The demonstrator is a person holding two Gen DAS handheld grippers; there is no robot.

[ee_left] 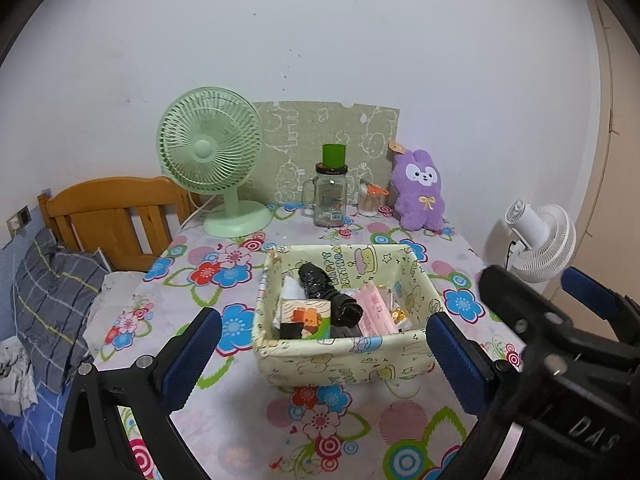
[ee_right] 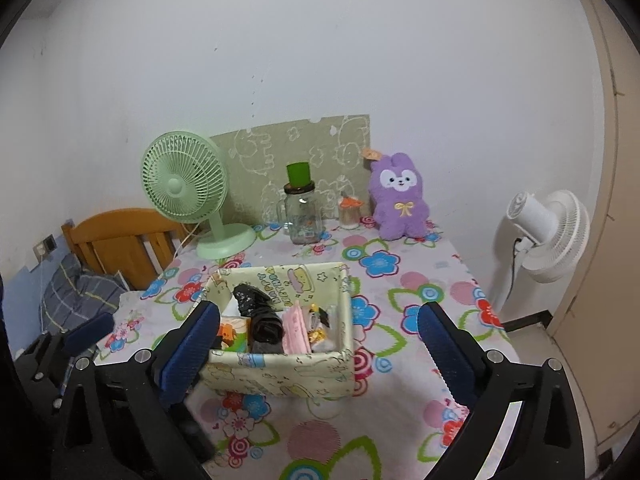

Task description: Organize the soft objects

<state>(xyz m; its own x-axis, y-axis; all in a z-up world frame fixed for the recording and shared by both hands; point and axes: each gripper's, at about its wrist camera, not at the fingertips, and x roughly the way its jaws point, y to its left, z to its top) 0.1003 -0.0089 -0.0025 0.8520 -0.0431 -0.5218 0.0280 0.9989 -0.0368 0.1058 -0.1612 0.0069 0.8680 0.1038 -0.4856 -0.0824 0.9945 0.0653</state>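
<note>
From the left wrist camera, the left gripper (ee_left: 324,344) is hovering with its blue-padded fingers (ee_left: 192,356) spread wide and holding nothing. The yellow storage box (ee_left: 340,360) is sitting directly ahead of the fingers, its near wall falling in the gap between them without touching either pad. Inside it, a black bundle (ee_left: 326,292) is lying with its long axis running from far-left to near-right, beside a pink packet (ee_left: 376,308) on its right and an orange-printed pack (ee_left: 304,316) on its left. The purple plush rabbit (ee_left: 418,190) is standing well beyond the box, ahead and right of the fingers, upright against the back wall and facing the camera, its long axis vertical. The right gripper (ee_left: 560,320) is intruding at the right, nearer that side of the box.

From the right wrist camera, the right gripper (ee_right: 320,344) is likewise gaping open and empty. The box (ee_right: 280,368) is lying ahead and left of centre, its near-left corner passing behind the left finger (ee_right: 192,348); whether they are touching cannot be told. The rabbit (ee_right: 400,200) is standing far ahead, roughly in line with the right finger, upright and facing forward.

Judging by this, the right gripper is looking better placed for the rabbit, needing a long forward reach past the box, closing across the plush's narrower width.
</note>
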